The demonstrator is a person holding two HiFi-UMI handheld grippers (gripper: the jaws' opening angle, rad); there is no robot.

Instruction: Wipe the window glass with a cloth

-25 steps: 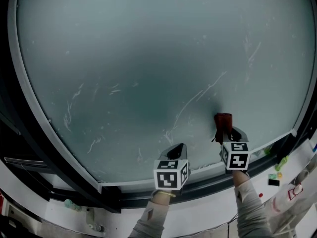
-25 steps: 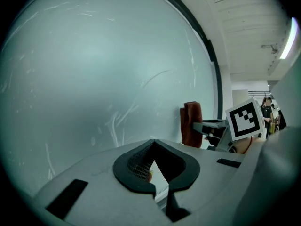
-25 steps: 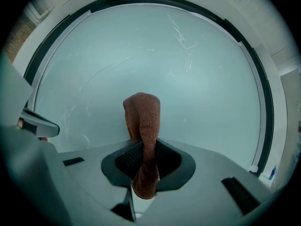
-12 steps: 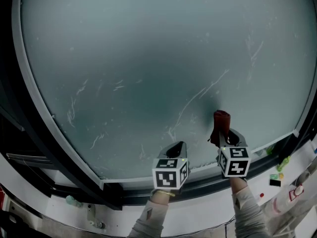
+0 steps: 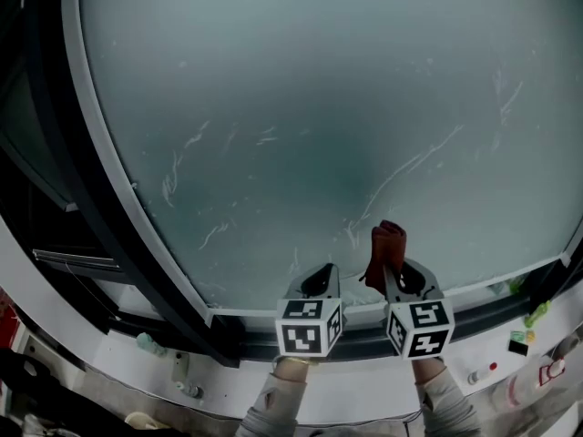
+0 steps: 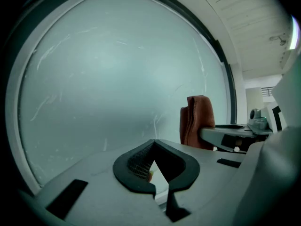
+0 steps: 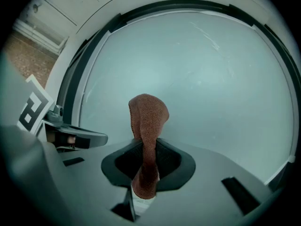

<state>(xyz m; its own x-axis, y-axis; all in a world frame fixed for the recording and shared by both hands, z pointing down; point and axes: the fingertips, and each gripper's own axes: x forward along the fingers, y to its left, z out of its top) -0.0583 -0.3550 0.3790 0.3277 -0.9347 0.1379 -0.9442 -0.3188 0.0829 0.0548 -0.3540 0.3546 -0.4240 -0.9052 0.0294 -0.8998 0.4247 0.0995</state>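
Observation:
The window glass [image 5: 319, 107] is a big frosted teal pane with white streaks. A reddish-brown cloth [image 5: 385, 247] sticks up against its lower part, and my right gripper [image 5: 398, 276] is shut on it. In the right gripper view the cloth [image 7: 148, 121] rises folded from between the jaws of that gripper [image 7: 146, 166], in front of the glass [image 7: 197, 79]. My left gripper [image 5: 319, 279] hovers just left of it near the bottom frame, shut with nothing in it. The left gripper view shows its jaws [image 6: 155, 166] closed together, the cloth [image 6: 196, 121] to the right and the pane [image 6: 117, 79] ahead.
A dark window frame [image 5: 109, 235] runs round the left and bottom of the pane. Below it lies a white sill [image 5: 364, 390] with small things: a green item [image 5: 537, 315] at the right and a pale bottle-like item [image 5: 150, 344] at the left. Long white streaks [image 5: 414, 164] cross the glass.
The right gripper has carried the cloth down and to the left over the glass, closer to the left gripper. The head view has shifted, so the frame's left side shows more.

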